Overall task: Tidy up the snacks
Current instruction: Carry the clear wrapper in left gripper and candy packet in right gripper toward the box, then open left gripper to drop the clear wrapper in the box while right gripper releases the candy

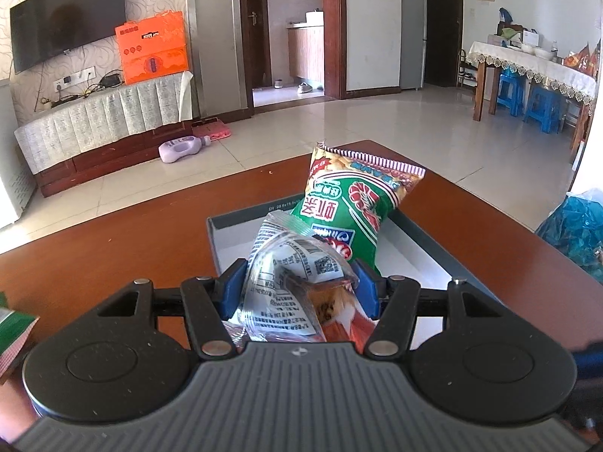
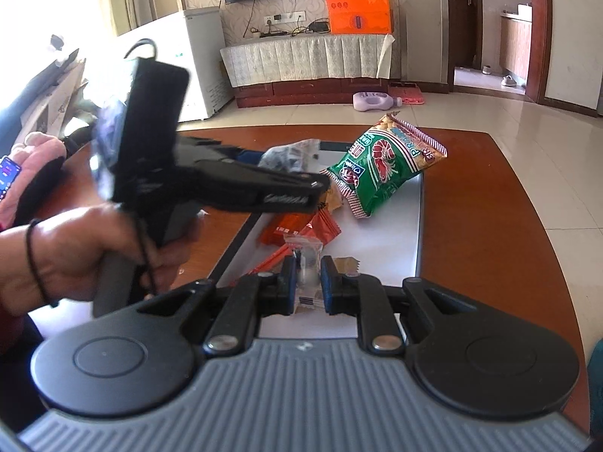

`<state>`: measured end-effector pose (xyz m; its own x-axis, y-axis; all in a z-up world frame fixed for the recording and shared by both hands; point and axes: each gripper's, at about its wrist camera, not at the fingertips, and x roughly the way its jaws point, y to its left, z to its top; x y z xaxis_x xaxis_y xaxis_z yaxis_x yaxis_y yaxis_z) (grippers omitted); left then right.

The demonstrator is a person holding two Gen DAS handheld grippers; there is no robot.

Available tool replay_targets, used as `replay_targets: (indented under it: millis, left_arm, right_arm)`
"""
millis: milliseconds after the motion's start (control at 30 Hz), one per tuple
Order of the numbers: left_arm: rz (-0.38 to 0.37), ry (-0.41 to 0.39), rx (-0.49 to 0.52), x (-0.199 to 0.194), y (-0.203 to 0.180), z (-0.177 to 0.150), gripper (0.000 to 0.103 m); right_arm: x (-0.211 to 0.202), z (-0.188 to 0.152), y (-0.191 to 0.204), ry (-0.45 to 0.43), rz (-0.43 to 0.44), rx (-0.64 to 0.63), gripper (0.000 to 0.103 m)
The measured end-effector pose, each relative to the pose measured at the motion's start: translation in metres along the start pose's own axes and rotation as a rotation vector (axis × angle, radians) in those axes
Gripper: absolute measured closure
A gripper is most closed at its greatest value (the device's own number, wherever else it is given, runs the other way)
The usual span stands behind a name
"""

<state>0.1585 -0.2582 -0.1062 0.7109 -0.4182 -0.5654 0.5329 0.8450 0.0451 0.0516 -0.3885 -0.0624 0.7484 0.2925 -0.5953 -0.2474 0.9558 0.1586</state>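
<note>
Left gripper (image 1: 299,282): pinching a clear printed snack packet (image 1: 290,263) over the grey tray (image 1: 422,233).
Right gripper (image 2: 307,282): pressed together on a small clear wrapped sweet (image 2: 309,263).
Prawn cracker bag (image 1: 350,203): leaning in the tray, just beyond the left gripper.
Room: bare tray floor right of the bag; wooden table (image 2: 490,196) clear on that side.
Hidden: the packet's lower end, behind the gripper body.

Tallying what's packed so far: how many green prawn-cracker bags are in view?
1. The green prawn-cracker bag leans in the tray, at its far end. Others may be hidden behind the left gripper.
</note>
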Motion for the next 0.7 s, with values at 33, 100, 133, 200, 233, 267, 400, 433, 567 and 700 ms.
replay_targets:
  millis: [33, 100, 133, 200, 233, 267, 400, 433, 567, 700]
  left_arm:
    - [-0.004, 0.001, -0.001, 0.006, 0.001, 0.002, 0.038]
    - [-0.005, -0.006, 0.004, 0.016, 0.0, 0.006, 0.038]
    - [-0.012, -0.01, 0.008, 0.02, 0.0, 0.008, 0.038]
    - [-0.033, -0.012, 0.0, 0.031, -0.001, 0.012, 0.038]
    - [-0.034, -0.014, -0.001, 0.036, -0.002, 0.013, 0.037]
    - [-0.038, -0.01, -0.002, 0.041, -0.003, 0.014, 0.037]
    - [-0.045, -0.003, 0.014, 0.055, -0.004, 0.021, 0.035]
    - [-0.048, -0.001, 0.01, 0.057, -0.004, 0.021, 0.033]
    - [-0.035, -0.001, 0.023, 0.058, -0.007, 0.021, 0.029]
    - [-0.018, -0.012, 0.044, 0.051, -0.013, 0.019, 0.024]
  right_arm:
    - [0.001, 0.0, 0.0, 0.004, 0.001, -0.001, 0.087]
    - [0.004, 0.001, 0.0, 0.009, 0.002, -0.007, 0.087]
    - [0.005, 0.001, 0.0, 0.012, 0.004, -0.008, 0.087]
    - [0.008, 0.001, 0.0, 0.019, 0.005, -0.012, 0.087]
    - [0.009, 0.002, 0.001, 0.022, 0.004, -0.016, 0.087]
    - [0.01, 0.002, 0.001, 0.023, 0.003, -0.018, 0.087]
    - [0.013, 0.001, -0.001, 0.032, -0.003, -0.017, 0.087]
    - [0.014, 0.001, -0.001, 0.038, -0.005, -0.016, 0.087]
    - [0.018, -0.001, 0.0, 0.05, -0.013, -0.013, 0.087]
    - [0.022, -0.002, 0.002, 0.06, -0.02, -0.01, 0.087]
